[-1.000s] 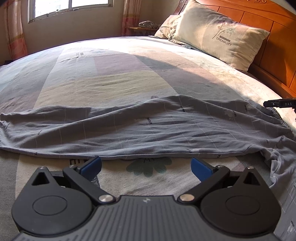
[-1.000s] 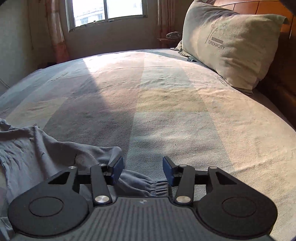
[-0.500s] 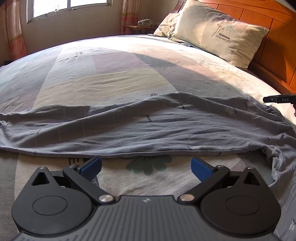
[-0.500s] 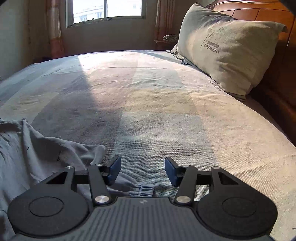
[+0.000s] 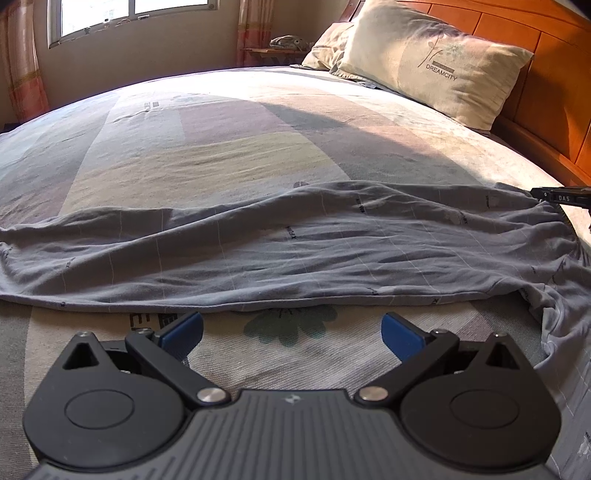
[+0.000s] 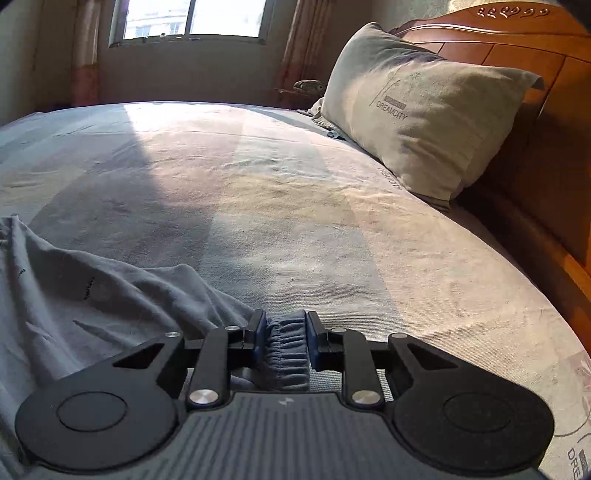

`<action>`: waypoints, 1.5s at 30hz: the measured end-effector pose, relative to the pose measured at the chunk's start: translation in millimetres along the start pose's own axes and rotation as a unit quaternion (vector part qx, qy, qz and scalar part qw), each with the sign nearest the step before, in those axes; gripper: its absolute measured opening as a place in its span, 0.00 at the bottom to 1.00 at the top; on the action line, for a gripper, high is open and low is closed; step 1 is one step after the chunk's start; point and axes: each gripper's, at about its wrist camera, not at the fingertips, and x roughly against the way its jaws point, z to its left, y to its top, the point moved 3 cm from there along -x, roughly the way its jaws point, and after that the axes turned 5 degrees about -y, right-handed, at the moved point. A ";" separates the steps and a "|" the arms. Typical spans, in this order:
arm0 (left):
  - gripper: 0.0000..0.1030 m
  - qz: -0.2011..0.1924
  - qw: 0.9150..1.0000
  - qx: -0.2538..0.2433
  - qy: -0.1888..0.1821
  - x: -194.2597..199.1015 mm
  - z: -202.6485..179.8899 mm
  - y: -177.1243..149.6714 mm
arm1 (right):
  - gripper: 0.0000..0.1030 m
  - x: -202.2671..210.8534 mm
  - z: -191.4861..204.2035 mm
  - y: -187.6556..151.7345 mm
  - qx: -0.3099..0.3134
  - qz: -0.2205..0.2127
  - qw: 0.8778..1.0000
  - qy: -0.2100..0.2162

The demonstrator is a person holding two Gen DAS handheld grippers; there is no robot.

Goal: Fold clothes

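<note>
Two handheld grippers are seen over a bed (image 5: 229,155) covered by a pastel patchwork sheet. A grey pair of trousers (image 5: 295,251) is spread crosswise on the sheet, wrinkled, with small dark lettering printed along thin pale lines. The left gripper (image 5: 291,330) is held low just short of the near edge of the fabric, its blue-padded fingers spread wide apart with nothing between them. The right gripper (image 6: 283,338) is closed on the gathered elastic waistband (image 6: 288,347), which is bunched between its two pads; the rest of the garment trails away to the left. In the left view, the tip of the right gripper is seen at the far right edge, touching the waistband end. A cream pillow (image 6: 417,110) printed DREAMCITY is propped against an orange wooden headboard (image 6: 546,155). A sunlit window (image 6: 192,18) is set in the far wall.
</note>
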 end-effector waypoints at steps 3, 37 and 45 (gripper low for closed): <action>0.99 -0.001 1.000 0.003 -0.001 1.2 1.6 0.4 | 0.27 -4.5 -3.8 1.7 -0.017 0.011 0.999 -0.038; 0.99 -0.010 0.999 -0.026 -0.019 22.5 -70.5 -4.0 | 0.75 96.1 57.0 -54.7 -0.086 0.049 0.991 0.090; 0.99 0.010 0.992 -0.060 -0.111 -2.3 -181.8 67.0 | 0.90 125.8 42.1 -95.0 -0.047 0.052 0.992 0.101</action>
